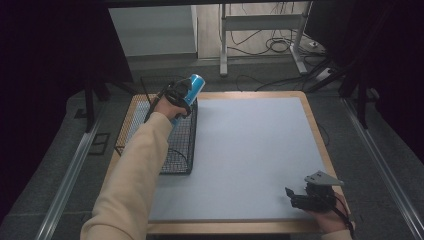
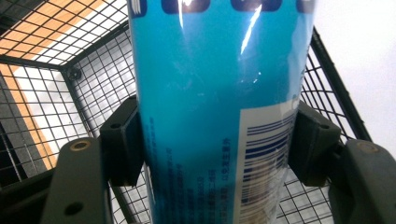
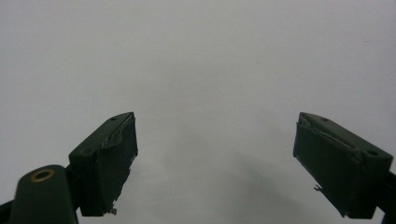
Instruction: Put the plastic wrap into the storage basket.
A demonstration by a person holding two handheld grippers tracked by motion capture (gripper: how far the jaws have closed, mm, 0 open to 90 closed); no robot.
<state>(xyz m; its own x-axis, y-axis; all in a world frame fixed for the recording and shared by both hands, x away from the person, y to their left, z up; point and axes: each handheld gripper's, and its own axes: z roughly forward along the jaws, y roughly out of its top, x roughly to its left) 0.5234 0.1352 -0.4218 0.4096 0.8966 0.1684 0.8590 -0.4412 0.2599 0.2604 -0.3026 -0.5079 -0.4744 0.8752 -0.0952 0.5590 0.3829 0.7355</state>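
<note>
Clamped between your left gripper's [image 2: 212, 144] two black pads, the blue can [image 2: 219, 102] fills the middle of the left gripper view, its barcode panel at the lower right of the frame and both pads pressed flat against its sides, so the jaws are closed on it as far as its width allows. Behind the can you see the black wire basket [image 2: 51, 107], its mesh walls and a corner joint at the left of that frame, with the wooden table edge showing through the mesh at the upper left. From the high view, you hold the blue can [image 1: 192, 88] tilted, its top toward the upper right, in your left gripper [image 1: 176, 96] above the far end of the wire basket [image 1: 181, 150], which stands on the table's left side, left of centre in the frame. Whether the can touches the mesh you cannot tell. Your cream sleeve [image 1: 135, 175] reaches up from the bottom edge to that gripper. Your right gripper [image 1: 306, 200] rests at the lower right of the frame on the pale grey mat [image 1: 250, 150]; in the right gripper view its jaws [image 3: 215, 158] stand wide apart with nothing between them, just the plain mat ahead.
</note>
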